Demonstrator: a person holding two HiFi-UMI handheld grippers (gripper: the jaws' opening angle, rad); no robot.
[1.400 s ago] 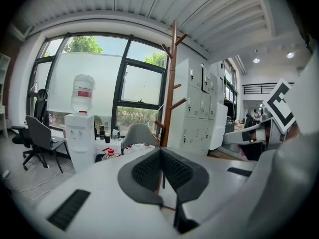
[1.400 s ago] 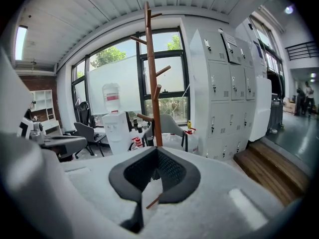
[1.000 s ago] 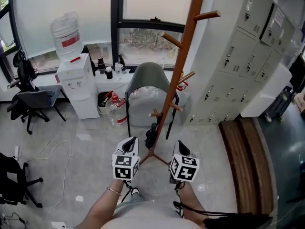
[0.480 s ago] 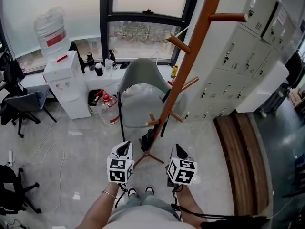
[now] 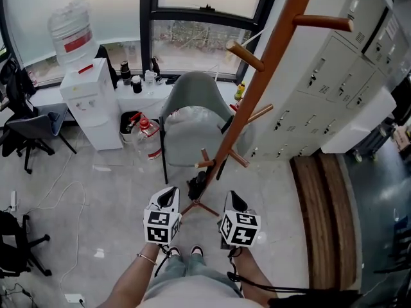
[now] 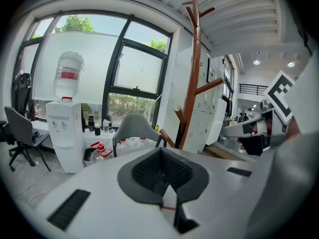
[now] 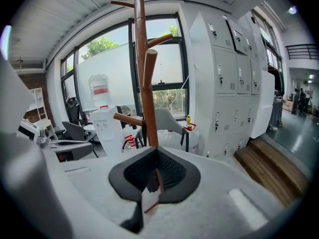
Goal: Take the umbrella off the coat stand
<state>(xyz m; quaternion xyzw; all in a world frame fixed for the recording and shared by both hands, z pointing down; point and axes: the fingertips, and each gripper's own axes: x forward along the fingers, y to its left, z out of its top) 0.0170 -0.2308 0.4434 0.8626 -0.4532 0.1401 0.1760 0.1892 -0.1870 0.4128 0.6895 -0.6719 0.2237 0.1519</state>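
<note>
A tall brown wooden coat stand rises from its feet on the floor just beyond my grippers. A small black folded umbrella hangs low on it, under a short peg. My left gripper is shut and empty, a little left of the umbrella and short of it. On the stand's right side my right gripper is shut too, holding nothing. The left gripper view has the stand ahead to the right of the shut jaws. In the right gripper view the pole stands straight ahead above the shut jaws.
A grey chair carrying a plastic bag stands right behind the stand. A water dispenser and bottles are at the left, a black office chair farther left. Grey lockers and a wooden step line the right.
Both grippers have drifted forward and a bit lower towards the foot of the stand, which now looms larger and closer in the head view. Both stayed shut.
</note>
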